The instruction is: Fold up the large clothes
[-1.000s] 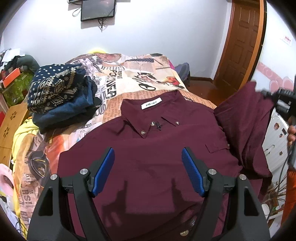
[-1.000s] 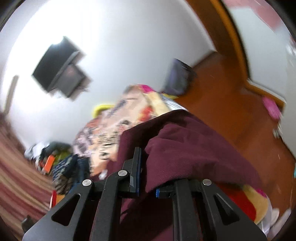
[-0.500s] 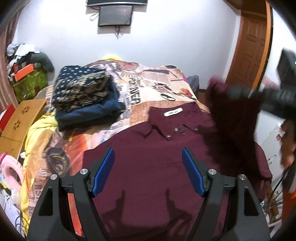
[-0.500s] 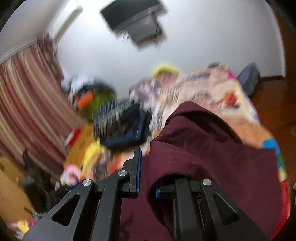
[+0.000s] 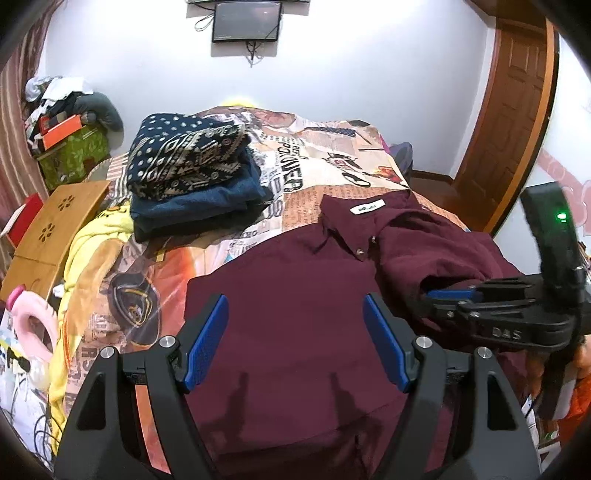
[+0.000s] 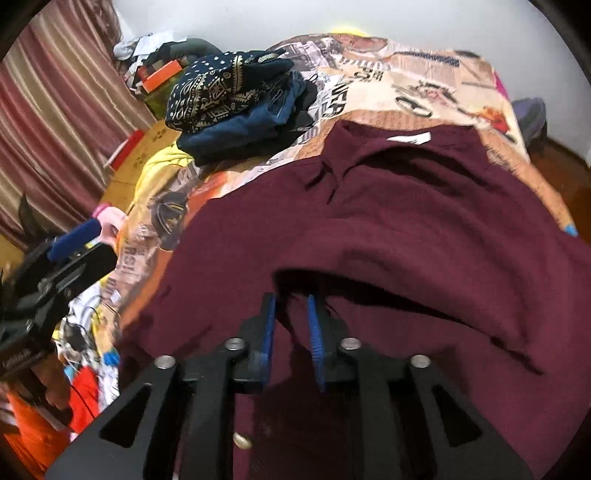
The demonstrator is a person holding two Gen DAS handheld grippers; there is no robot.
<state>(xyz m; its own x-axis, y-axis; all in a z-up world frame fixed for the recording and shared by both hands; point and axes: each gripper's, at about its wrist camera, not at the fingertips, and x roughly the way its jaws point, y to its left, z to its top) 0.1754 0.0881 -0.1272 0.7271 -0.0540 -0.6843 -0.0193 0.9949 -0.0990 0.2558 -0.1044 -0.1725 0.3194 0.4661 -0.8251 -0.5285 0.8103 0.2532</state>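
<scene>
Bed [image 5: 332,173]: printed cover; carries everything listed below.
Maroon shirt [image 5: 295,295]: spread front-up across the near half of the bed, collar [image 5: 347,229] toward the far wall; its right sleeve [image 5: 436,251] is laid inward over the chest.
Folded stack [image 5: 192,177]: patterned navy piece on top of blue ones, left of the shirt's collar and apart from it.
Left claw [image 5: 295,343]: released, jaws wide, nothing between them; hovers over the shirt's lower front.
Right claw [image 6: 291,332]: jaws opening; a fold of sleeve cloth lies between the pads, which no longer press it.
Step in hand: judged to be the release of the right sleeve after folding it inward.
Next move: probably the same fold on the left sleeve, which calls for the left claw to reach that edge.
View differences: only the left wrist shows the wall screen [image 5: 245,20] and door [image 5: 517,110]; only the right wrist shows the curtain [image 6: 55,110].
</scene>
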